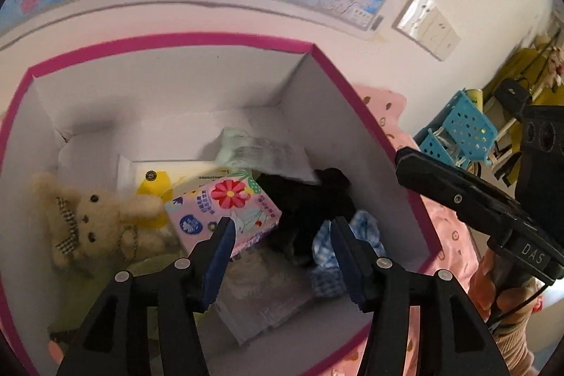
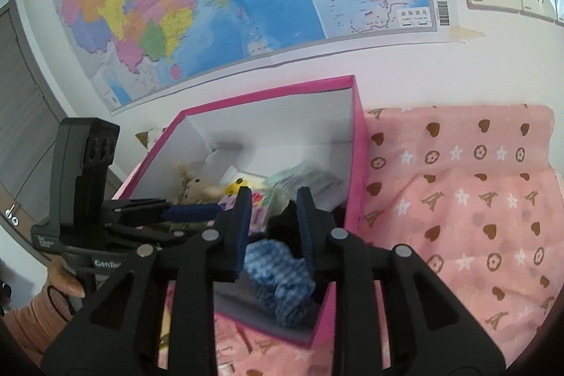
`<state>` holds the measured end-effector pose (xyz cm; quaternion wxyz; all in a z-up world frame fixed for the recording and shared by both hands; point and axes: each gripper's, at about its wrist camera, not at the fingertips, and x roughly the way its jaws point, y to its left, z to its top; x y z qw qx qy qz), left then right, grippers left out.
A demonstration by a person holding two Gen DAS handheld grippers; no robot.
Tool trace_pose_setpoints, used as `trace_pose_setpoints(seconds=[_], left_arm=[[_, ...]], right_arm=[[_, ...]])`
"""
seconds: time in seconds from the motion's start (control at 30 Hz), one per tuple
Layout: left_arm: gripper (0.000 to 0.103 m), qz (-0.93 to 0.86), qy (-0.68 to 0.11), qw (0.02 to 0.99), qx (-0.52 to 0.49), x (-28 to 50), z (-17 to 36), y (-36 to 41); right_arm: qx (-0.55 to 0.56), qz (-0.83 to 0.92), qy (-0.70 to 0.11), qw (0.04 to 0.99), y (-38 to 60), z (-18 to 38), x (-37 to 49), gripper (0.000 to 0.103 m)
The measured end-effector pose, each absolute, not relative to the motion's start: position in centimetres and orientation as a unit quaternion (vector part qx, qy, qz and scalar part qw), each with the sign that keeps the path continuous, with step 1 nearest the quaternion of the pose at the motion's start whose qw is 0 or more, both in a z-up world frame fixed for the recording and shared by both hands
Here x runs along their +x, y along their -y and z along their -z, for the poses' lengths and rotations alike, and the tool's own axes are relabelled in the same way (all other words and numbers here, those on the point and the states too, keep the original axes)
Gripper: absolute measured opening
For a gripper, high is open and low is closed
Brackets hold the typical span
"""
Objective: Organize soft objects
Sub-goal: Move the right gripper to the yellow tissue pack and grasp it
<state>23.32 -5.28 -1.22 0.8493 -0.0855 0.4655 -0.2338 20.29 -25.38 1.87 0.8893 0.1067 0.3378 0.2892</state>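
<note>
Jaws, left: left gripper (image 1: 282,231) stands wide apart and holds nothing, poised above the open pink box (image 1: 370,118).
Jaws, right: right gripper (image 2: 275,210) is parted too, somewhat narrower, and empty; it hangs over the box's near right corner.
Just below the right jaws: blue checked cloth (image 2: 278,273), crumpled, with no clear long axis, lying against the box's near wall. In the left view it sits just beyond the left gripper's right fingertip.
Between the left jaws, farther in: black fabric (image 1: 303,199), bunched beside the checked cloth and touching it.
Off the left fingertip: pink flowered pack (image 1: 225,210), tilted, its long axis running diagonally away to the right.
Far left of the jaws: plush bear (image 1: 91,217), slumped against the box's left wall.
Farthest in: pale green pack (image 1: 253,150) near the back wall.
Outside the box: pink blanket (image 2: 458,199), right of the right jaws, bare of loose items where visible.
Deciding relation: the checked cloth lies straight under the right jaws, so that hand looks nearer to it; a short drop would probably reach it.
</note>
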Motion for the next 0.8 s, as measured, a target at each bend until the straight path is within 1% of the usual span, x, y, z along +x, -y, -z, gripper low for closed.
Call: trace_pose_setpoints(seconds=[0.2, 0.3, 0.43, 0.57, 0.8], left_arm=[[0.058, 0.25, -0.41, 0.874, -0.074, 18.6, -0.8, 3.7], [0.062, 0.258, -0.384, 0.884, -0.065, 15.8, -1.7, 2.8], [0.066, 0.268, -0.362, 0.891, -0.058, 12.1, -2.0, 1.8], [0.066, 0.252, -0.367, 0.893, -0.057, 10.1, -0.8, 0.2], [0.066, 0.222, -0.417, 0.877, -0.088, 9.1, 3.5, -2.2]], right_arm=[[0.104, -0.333, -0.31, 0.884, 25.4, -3.0, 15.7, 0.039], [0.099, -0.357, -0.304, 0.878, 25.0, -3.1, 13.3, 0.044], [0.097, -0.39, -0.317, 0.859, 24.0, -1.8, 10.8, 0.045], [0.095, -0.403, -0.349, 0.841, 22.5, 0.7, 9.3, 0.045], [0.109, -0.427, -0.41, 0.799, 19.5, 5.5, 7.3, 0.045]])
